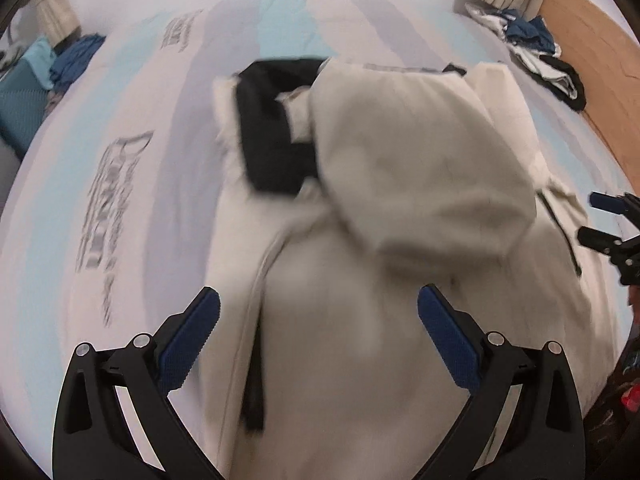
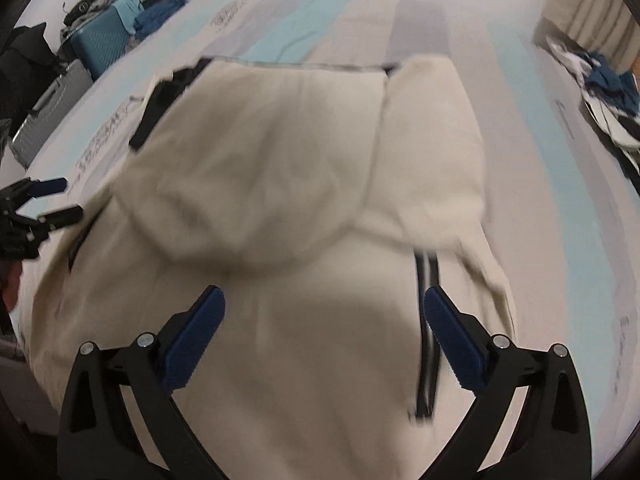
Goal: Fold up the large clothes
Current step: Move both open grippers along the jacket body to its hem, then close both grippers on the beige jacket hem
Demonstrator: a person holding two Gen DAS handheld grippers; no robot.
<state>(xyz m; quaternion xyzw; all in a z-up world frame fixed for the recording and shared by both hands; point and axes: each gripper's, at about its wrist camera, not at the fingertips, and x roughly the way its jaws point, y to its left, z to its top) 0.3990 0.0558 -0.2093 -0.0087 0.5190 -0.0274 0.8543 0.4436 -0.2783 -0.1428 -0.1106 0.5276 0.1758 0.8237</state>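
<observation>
While both grippers hovered empty, cream jacket (image 1: pixel 360 208) lay on bed sheet (image 1: pixel 120 160), directly ahead of and beneath left gripper (image 1: pixel 319 312) and right gripper (image 2: pixel 324 308); jaws of each spread wide, clamping nothing. Sleeve with black cuff (image 1: pixel 268 132) folded across, ahead-left of left gripper. Risks: thick fabric springing open; pinching sheet with hem; frames blurred.

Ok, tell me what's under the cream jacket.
The cream jacket lies on the striped bedsheet, which shows all around it. Black trim shows at its far edge. Anything beneath the fabric is hidden.
</observation>
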